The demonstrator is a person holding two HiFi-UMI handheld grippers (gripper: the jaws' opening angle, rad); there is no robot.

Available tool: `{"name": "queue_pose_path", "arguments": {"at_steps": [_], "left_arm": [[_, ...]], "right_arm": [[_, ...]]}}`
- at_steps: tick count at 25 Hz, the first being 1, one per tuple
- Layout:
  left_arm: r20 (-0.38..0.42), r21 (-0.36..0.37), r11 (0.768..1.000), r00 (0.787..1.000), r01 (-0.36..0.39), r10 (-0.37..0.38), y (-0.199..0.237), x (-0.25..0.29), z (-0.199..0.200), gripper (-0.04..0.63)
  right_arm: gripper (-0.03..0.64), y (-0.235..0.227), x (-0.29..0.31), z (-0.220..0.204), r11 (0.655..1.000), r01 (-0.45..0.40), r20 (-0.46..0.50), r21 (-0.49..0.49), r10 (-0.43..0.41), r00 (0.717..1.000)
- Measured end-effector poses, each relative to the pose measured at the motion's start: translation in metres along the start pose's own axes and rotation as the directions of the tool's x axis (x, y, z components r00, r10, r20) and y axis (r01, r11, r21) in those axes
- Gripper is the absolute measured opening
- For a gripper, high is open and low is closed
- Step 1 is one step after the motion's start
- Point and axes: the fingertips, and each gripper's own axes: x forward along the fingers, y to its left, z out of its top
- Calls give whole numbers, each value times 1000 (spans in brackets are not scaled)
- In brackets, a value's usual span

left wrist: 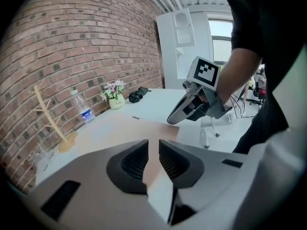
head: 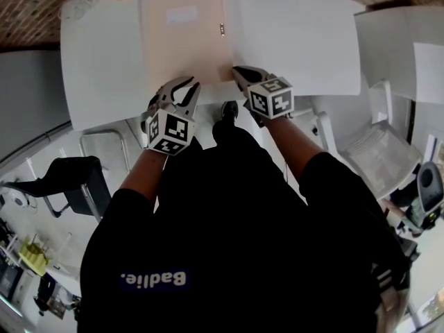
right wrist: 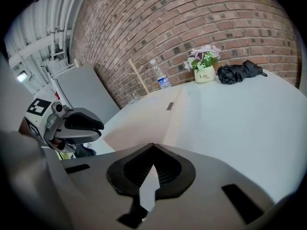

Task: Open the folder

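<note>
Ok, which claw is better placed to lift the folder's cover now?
Right, probably. The right claw is at the near right corner of the folder, on its clasp side, where the cover likely lifts, though its jaws are together. The left claw, jaws apart, is at the near edge.

Two claws are in view: the left claw (head: pixel 186 89) and the right claw (head: pixel 243 75). One folder (head: pixel 182 37) lies just ahead of both, on one white tabletop (head: pixel 291 40). Far beyond the right claw stand one water bottle (right wrist: pixel 163 81), one flower pot (right wrist: pixel 204 73) and one black folded bundle (right wrist: pixel 238 73), perhaps an umbrella. Ahead and to the left of the left claw there is one wooden branch-shaped stand (left wrist: pixel 53 121). Behind the left claw, off the tabletop, is one dark chair (head: pixel 66 179).
</note>
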Motion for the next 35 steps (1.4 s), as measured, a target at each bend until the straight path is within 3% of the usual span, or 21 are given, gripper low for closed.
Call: {"name": "queue_pose_path", "arguments": {"at_steps": [8, 14, 19, 24, 27, 35], "left_arm": [[-122, 116, 993, 992, -10, 24, -6, 18, -25, 191], [-203, 263, 965, 976, -24, 79, -5, 36, -42, 253], [-209, 302, 953, 974, -24, 91, 0, 36, -38, 240], [-238, 398, 916, 969, 36, 65, -1, 36, -34, 239], [-282, 466, 879, 959, 104, 36, -5, 36, -39, 180], [-330, 523, 835, 944, 172, 13, -9, 36, -50, 65]], "right_arm": [[28, -2, 2, -4, 1000, 8, 5, 12, -8, 1000], [28, -2, 3, -5, 1000, 12, -5, -5, -12, 1000], [28, -2, 3, -6, 999, 14, -6, -29, -14, 1000], [28, 0, 5, -6, 998, 11, -15, -60, -12, 1000], [28, 2, 6, -7, 997, 3, -19, -71, -4, 1000], [28, 7, 10, -7, 995, 9, -27, -100, -12, 1000]]}}
